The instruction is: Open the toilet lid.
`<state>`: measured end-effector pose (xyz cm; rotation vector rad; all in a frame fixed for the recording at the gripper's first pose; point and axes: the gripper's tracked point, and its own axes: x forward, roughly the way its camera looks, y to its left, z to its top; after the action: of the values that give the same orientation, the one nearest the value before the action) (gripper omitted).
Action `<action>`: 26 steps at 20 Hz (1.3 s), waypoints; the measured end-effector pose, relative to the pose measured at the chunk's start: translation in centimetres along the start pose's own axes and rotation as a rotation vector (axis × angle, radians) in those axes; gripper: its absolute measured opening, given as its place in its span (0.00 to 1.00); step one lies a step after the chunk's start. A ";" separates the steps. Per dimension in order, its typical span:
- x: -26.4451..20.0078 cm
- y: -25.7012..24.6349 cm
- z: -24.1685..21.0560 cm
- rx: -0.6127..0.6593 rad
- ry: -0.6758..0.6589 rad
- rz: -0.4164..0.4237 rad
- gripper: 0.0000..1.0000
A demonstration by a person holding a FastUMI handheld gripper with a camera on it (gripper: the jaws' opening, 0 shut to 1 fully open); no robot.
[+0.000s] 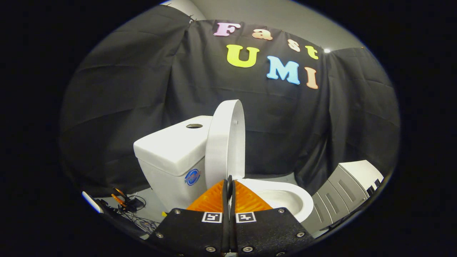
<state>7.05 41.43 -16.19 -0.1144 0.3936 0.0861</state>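
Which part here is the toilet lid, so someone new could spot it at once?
Start at the white toilet before the black cloth wall, its boxy tank to one side. The toilet lid is the thin white oval disc standing upright against the tank, just beyond the closed orange fingers. Unlike the open bowl beside it, it stands on edge.

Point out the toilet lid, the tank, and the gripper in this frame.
toilet lid (224,142): gripper view, on its raised outer face.
tank (171,146): gripper view, on the top cover.
gripper (229,182): gripper view, at the tips of its closed orange fingers, holding nothing.
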 end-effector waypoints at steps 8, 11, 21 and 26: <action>-0.1 1.6 0.2 -0.069 -0.014 0.005 0.00; 0.0 1.2 0.1 -0.017 -0.026 0.032 0.00; -6.2 2.4 6.9 0.160 -0.206 0.382 0.94; -9.2 -5.6 11.9 0.168 -0.332 0.341 0.94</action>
<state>3.68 36.83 -1.19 0.1341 0.0839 0.4025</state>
